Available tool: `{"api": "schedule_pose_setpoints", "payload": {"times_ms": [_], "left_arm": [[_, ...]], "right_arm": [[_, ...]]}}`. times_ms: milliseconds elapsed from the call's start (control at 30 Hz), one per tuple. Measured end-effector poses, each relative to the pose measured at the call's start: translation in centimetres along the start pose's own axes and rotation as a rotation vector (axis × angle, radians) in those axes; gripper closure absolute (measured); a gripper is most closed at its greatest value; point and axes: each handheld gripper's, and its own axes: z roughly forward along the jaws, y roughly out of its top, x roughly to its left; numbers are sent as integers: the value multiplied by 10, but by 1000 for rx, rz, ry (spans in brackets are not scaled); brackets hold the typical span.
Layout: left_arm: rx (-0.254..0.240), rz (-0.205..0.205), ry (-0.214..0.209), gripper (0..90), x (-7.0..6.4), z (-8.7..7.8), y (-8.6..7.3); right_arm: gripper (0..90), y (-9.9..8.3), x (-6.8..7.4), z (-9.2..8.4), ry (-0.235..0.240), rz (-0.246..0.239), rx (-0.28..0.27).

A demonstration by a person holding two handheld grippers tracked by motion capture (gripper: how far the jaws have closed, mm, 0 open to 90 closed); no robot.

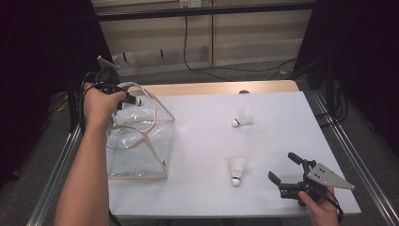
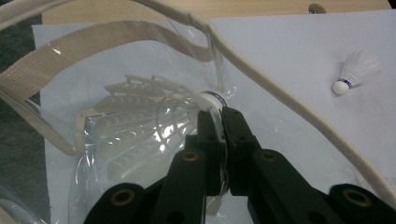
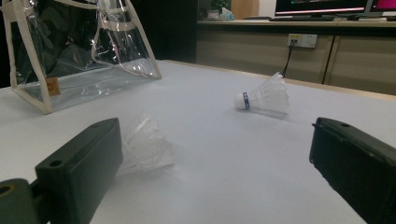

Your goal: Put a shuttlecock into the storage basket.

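**Shuttlecock held at the mouth of the clear bag**

While the left gripper (image 2: 215, 135) hangs over the open top of the clear bag (image 1: 141, 150), its jaws are clamped on the cork end of a shuttlecock (image 2: 140, 126), whose feathers show through the plastic. Over at the near right corner of the white table (image 1: 282, 122), the right gripper (image 1: 288, 170) rests with jaws spread wide, gripping nothing. Two more shuttlecocks lie loose: the near shuttlecock (image 1: 237, 170) just beside that gripper, the far shuttlecock (image 1: 243, 117) farther back.
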Motion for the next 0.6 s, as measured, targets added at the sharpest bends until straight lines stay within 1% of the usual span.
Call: {"api": "schedule_pose_setpoints", "payload": {"times_ms": [133, 233, 400, 600], "left_arm": [[-9, 1, 11, 819, 0, 0, 0], [-12, 1, 13, 807, -1, 0, -1], [-8, 13, 3, 787, -3, 0, -1], [-8, 15, -8, 757, -6, -1, -2]], "right_arm": [[23, 0, 0, 0, 0, 1, -1], [23, 0, 0, 0, 0, 1, -1], [23, 0, 0, 0, -1, 3, -1], [23, 0, 0, 0, -2, -1, 0]]}}
